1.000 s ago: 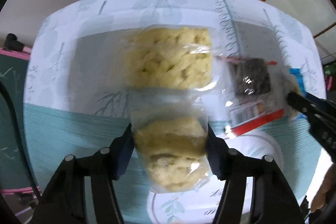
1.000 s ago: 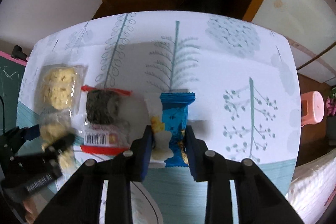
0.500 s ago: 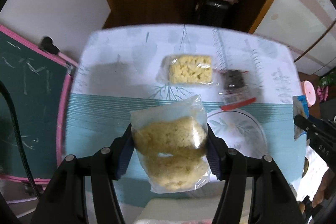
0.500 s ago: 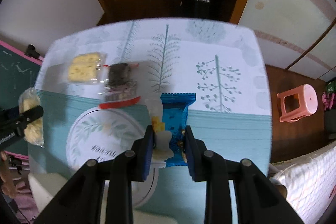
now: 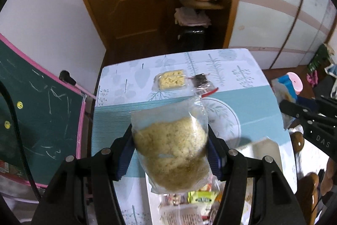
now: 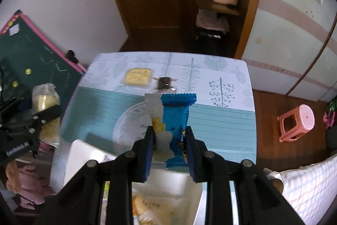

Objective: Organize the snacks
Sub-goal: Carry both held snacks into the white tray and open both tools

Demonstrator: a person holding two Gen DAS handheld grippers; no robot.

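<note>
My left gripper is shut on a clear bag of yellow crumbly snack, held high above the table. A blue and white snack packet stands upright between the pads of my right gripper, which is shut on it. On the table's far part lie a clear pack of yellow biscuits and a dark snack in a red-edged wrapper. Below both grippers sits a white box with several packets inside. The right gripper with its packet shows at the right of the left wrist view.
The table has a teal and white tree-print cloth and a round plate near its middle. A green chalkboard leans at the left. A pink stool stands on the floor at the right. A brown door and shelves are behind.
Both grippers have risen and drawn back from the table with their snacks still held. The table now looks much smaller, and the white box has come into view below.
</note>
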